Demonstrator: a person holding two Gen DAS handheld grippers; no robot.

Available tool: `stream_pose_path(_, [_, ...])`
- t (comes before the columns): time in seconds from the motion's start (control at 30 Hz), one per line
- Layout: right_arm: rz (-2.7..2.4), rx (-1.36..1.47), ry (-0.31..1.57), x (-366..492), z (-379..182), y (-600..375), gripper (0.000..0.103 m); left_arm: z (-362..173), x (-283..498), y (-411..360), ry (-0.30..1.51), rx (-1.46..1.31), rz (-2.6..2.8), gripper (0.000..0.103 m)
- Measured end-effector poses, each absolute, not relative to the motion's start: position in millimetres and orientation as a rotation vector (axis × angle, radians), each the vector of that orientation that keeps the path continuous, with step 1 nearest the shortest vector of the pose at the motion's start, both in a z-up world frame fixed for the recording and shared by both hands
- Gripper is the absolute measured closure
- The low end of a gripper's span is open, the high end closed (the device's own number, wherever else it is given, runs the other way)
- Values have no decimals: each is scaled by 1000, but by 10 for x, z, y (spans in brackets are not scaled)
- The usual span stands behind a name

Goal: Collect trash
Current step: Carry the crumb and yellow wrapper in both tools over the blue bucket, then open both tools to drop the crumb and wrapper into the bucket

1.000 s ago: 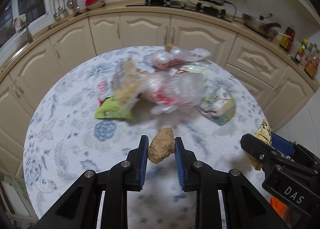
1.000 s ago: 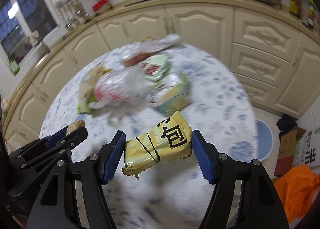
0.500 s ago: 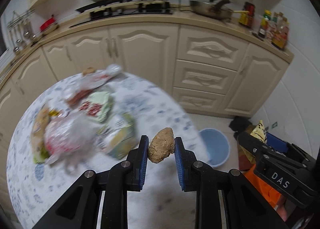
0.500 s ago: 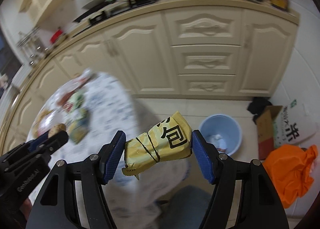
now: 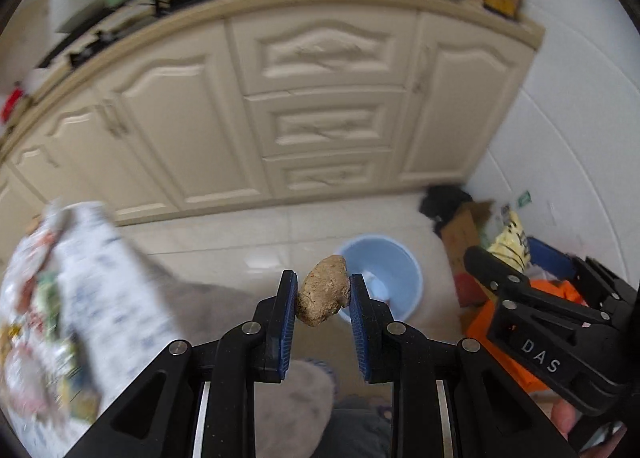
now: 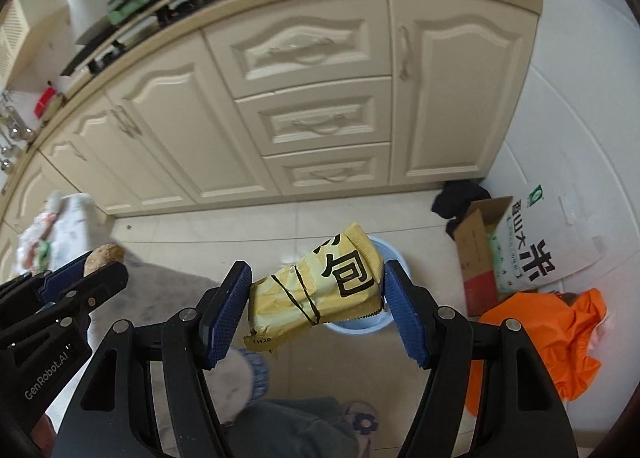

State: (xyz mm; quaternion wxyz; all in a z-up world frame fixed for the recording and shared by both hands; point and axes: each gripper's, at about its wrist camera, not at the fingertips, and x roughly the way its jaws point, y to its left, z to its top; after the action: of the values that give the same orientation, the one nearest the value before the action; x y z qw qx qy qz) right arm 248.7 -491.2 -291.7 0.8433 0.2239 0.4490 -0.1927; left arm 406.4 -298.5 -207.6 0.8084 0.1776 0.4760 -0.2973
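The left gripper clamps a brown lump between its blue pads. The right gripper clamps a crumpled yellow wrapper across its width. A light blue bucket stands on the floor just beyond both sets of fingertips, partly hidden behind the held items.

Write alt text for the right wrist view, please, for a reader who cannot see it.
The right gripper holds a crumpled yellow wrapper above a light blue bucket on the tiled kitchen floor. At left, the left gripper holds a brown lump.
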Motion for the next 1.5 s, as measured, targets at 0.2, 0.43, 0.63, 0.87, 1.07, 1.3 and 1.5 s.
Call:
stream_pose_path(0.2, [-422,489,994,2607,-3210,-5227,34,-2466,4508,-3677,1063,480,-687,81])
stream_pose_path(0.43, [-426,497,1013,2777,-3405,-5497,33,-2873,4911,-4266,1089,557,-697,81])
stream_pose_path(0.63, [-436,506,1012,2841,-3466,-5627,22,-3142,5142,-4541,1108,564,-694,81])
stream_pose_path(0.87, [-475,502,1015,2808,-3516,-5734,14,-3396,5220,-4638,1160,577,-701,81])
stream_pose_path(1.07, [-529,491,1059,2712,-3638,-5844,14,-3417,5251,-4732,1192,591,-725,53])
stream_pose_path(1.3, [-569,494,1104,2545,-3762,-5934,14,-3334,5261,-4717,1125,590,-684,20])
stream_pose_path(1.5, [-566,504,1109,2506,-3749,-5919,14,-3393,5171,-4723,1108,629,-665,21])
